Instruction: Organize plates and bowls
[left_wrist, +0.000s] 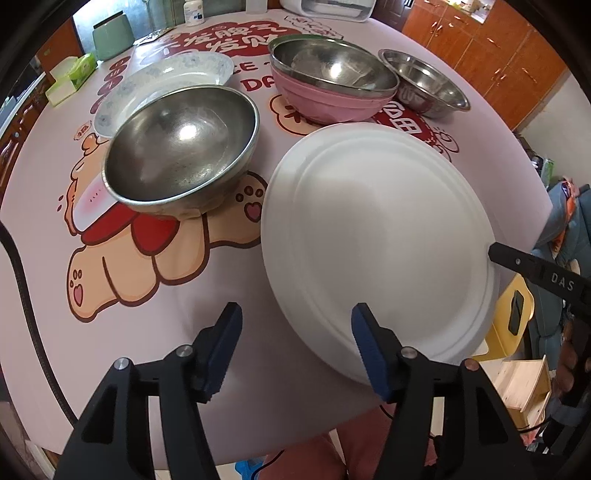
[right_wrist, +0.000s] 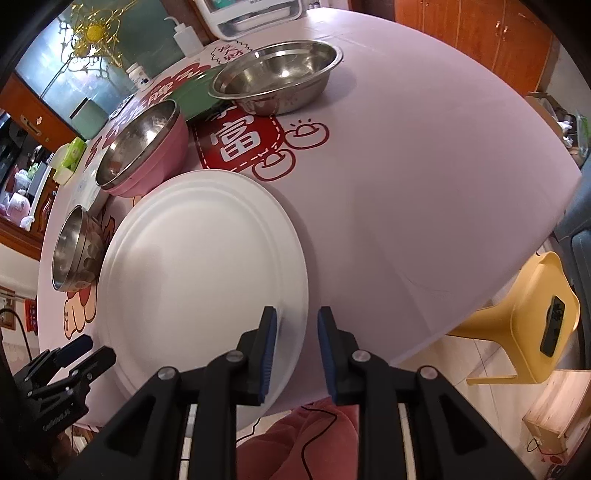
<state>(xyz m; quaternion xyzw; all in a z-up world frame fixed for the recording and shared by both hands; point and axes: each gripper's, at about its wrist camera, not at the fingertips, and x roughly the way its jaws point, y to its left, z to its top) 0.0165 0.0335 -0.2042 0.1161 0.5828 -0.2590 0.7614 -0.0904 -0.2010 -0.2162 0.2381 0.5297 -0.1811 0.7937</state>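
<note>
Overhead, pink cartoon-printed tablecloth (right_wrist: 424, 177), orange cabinets (left_wrist: 491, 55) behind; both grippers spread wide.

L wrist cam looked down from near table edge, facing far; R cam alike from right; both shared white plate (left_wrist: 376, 240) (right_wrist: 207, 269).

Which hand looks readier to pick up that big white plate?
Right, probably. The right gripper is open with the white plate rim between its fingers; the left gripper is open too, mostly over bare table.
</note>
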